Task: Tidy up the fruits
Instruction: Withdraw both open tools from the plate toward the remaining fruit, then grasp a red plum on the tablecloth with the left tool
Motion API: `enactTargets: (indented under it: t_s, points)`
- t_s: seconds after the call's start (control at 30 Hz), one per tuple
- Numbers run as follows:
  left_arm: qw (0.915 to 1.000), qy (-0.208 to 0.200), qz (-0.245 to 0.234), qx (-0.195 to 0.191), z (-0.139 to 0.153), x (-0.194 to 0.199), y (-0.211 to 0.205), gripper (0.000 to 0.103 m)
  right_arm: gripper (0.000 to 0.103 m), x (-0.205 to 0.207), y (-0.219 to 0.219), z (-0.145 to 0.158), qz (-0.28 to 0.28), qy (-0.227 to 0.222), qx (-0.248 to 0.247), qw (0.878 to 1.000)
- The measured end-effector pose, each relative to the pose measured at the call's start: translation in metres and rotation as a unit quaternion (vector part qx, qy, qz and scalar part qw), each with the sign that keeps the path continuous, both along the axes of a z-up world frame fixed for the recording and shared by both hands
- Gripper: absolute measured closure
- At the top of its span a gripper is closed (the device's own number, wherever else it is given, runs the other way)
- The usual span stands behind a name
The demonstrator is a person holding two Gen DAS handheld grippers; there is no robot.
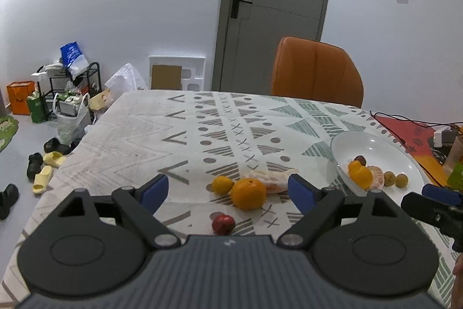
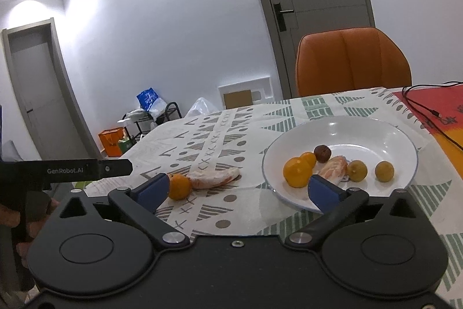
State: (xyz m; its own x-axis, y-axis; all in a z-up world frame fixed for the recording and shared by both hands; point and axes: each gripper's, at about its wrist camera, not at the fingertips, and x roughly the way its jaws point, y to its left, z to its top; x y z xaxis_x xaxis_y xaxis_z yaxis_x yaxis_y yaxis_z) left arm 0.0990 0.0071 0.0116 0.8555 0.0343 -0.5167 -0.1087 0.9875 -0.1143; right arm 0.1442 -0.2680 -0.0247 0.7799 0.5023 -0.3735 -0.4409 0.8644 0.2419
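Both the left gripper (image 1: 228, 191) and the right gripper (image 2: 237, 187) stand apart and empty, so the large round orange (image 1: 249, 193) on the patterned tabletop (image 1: 144, 135) probably needs grasping next for the white ceramic plate (image 2: 376, 129).

White plate (image 2: 405, 141) holds orange, yellow-green and dark brown fruit; at its nine o'clock, an orange (image 1: 249, 193) on the table (image 1: 139, 135) (white cloth, grey-green triangles), blue-padded black tools, orange chair (image 1: 315, 71).
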Motion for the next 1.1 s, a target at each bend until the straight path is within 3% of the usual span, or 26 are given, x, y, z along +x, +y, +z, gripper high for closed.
enactTargets:
  t_s: [0.8, 1.0, 1.1]
  points:
    - [0.9992, 0.032, -0.013, -0.021, -0.041, 0.011, 0.006, 0.016, 0.000, 0.015, 0.026, -0.015, 0.026, 0.031, -0.018, 0.999]
    - [0.9985, 0.048, -0.016, -0.022, -0.050, 0.021, 0.007, 0.026, 0.000, 0.017, 0.031, -0.015, 0.033, 0.029, -0.023, 0.999]
    - [0.9977, 0.063, -0.016, -0.019, -0.055, 0.026, 0.006, 0.041, 0.000, 0.020, 0.033, -0.015, 0.034, 0.030, -0.023, 0.999]
